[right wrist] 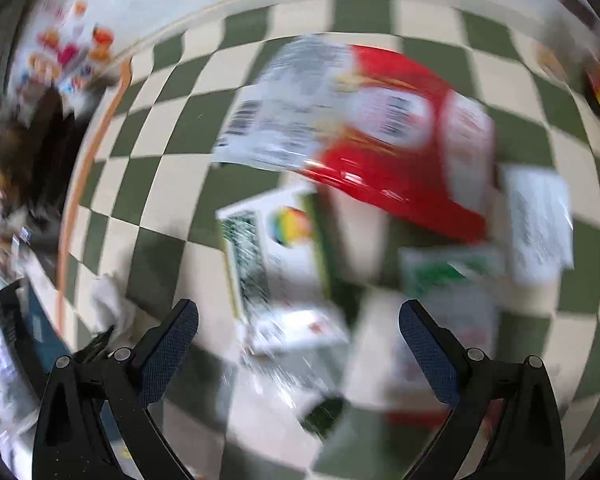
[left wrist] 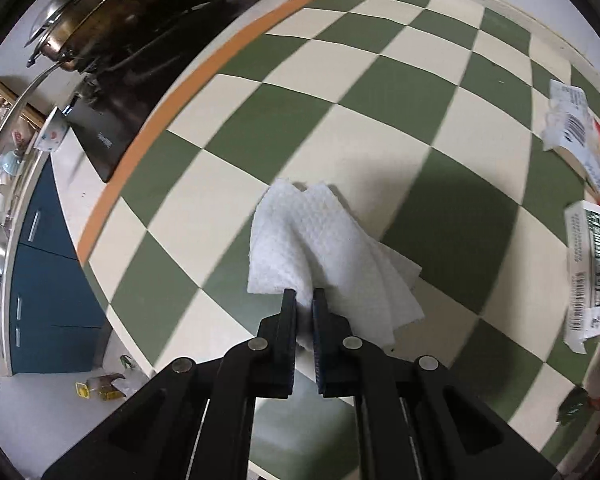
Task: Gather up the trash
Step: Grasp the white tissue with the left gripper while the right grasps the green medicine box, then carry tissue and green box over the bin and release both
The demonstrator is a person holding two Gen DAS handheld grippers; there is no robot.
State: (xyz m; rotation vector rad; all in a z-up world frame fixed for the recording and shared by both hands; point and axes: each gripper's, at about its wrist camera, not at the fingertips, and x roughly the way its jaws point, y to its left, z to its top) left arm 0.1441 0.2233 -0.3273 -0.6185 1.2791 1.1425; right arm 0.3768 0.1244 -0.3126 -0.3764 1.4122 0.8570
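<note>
In the left wrist view, the left gripper (left wrist: pixel 304 294) points steeply down at a table covered with a green and cream checkered cloth (left wrist: pixel 380 92). Its two jaws stand almost together and they pinch the near edge of a crumpled white paper towel (left wrist: pixel 320 248), which lies on the cloth in the middle of the view. At the right edge there is more trash: a white wrapper with a barcode (left wrist: pixel 570 128) on top of something red, and below it a white and green carton (left wrist: pixel 588 252). At the upper left, beside the orange border of the cloth, a dark stove top (left wrist: pixel 148 64) carries a metal pan with a glass lid (left wrist: pixel 76 12). Blue cabinet doors (left wrist: pixel 48 264) show at the left.

The right wrist view is strongly blurred. The right gripper (right wrist: pixel 299 320) has its jaws spread wide, with nothing between the blue pads (right wrist: pixel 168 344). Under it, on the same checkered cloth (right wrist: pixel 156 184), lies a pile of packaging: a red bag (right wrist: pixel 404 160) with a white printed label, and a white and green carton (right wrist: pixel 276 248) just in front of the jaws. The paper towel (right wrist: pixel 108 300) appears at the left, white and unclear.
</note>
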